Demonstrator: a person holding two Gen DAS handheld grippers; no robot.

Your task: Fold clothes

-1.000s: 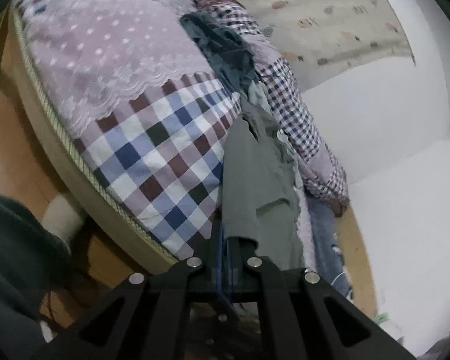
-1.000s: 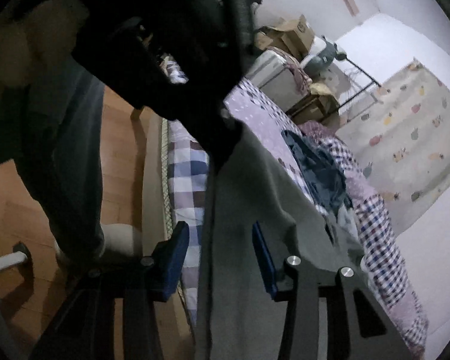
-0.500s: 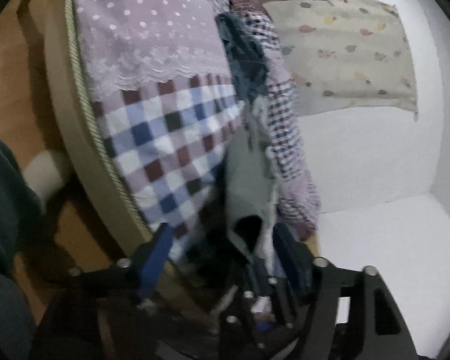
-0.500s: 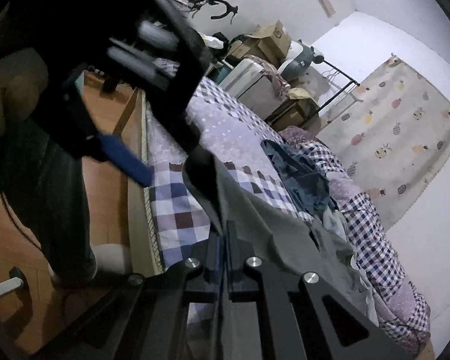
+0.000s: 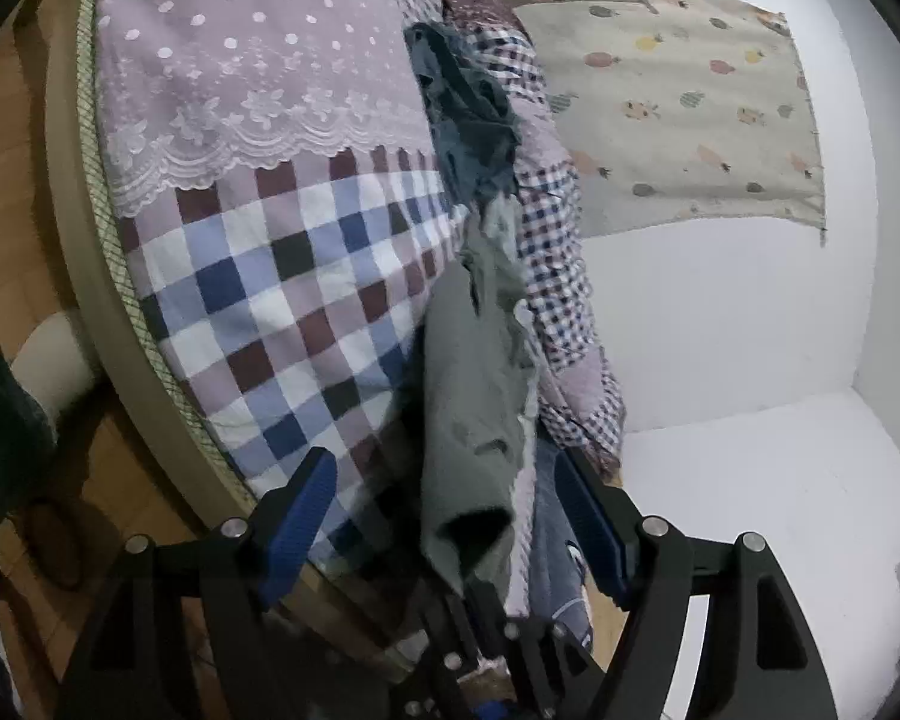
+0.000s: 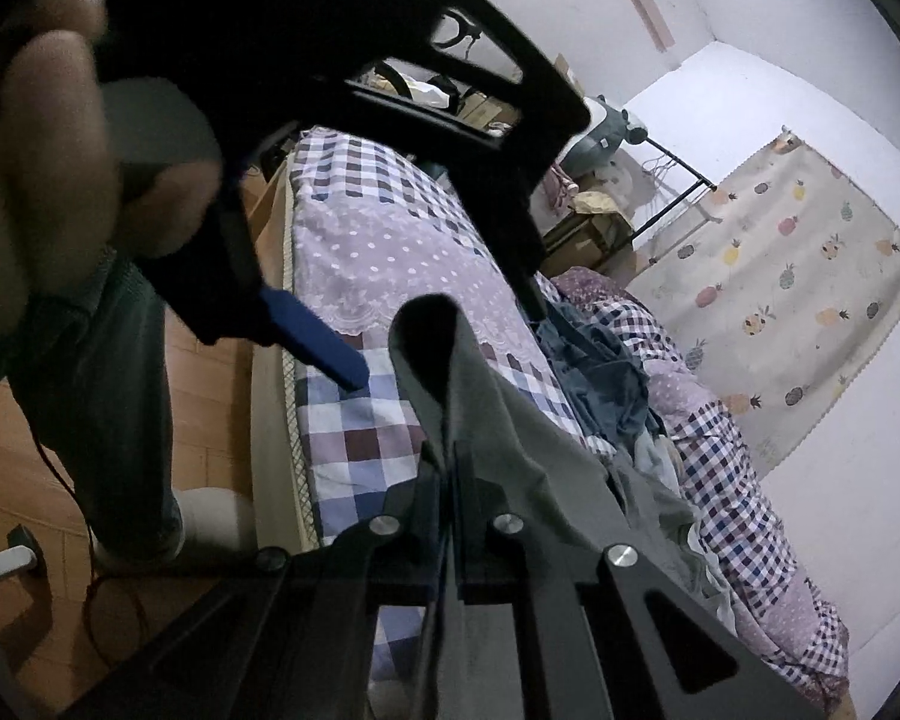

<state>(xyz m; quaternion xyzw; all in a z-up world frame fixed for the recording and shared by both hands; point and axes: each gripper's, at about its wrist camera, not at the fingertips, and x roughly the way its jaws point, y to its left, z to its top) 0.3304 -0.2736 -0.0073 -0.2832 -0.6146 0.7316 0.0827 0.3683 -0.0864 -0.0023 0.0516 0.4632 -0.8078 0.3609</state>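
While the right gripper (image 6: 450, 480) clamps one grey garment (image 6: 510, 420), the left gripper (image 5: 450, 516) stands apart around it, over one bed (image 5: 282, 276).

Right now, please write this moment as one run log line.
step: fold grey garment | left gripper: jaws open around it, not pressing | right gripper: jaws shut on garment | place: over checked bed

1. Bed (image 5: 282, 276) with checked and dotted lilac cover, beside wooden floor (image 5: 6, 192).
2. Fruit-print cloth (image 5: 690, 108) hanging on white wall (image 5: 720, 324).
3. Cardboard boxes (image 6: 588, 222) and metal rack (image 6: 678, 192) beyond the bed.
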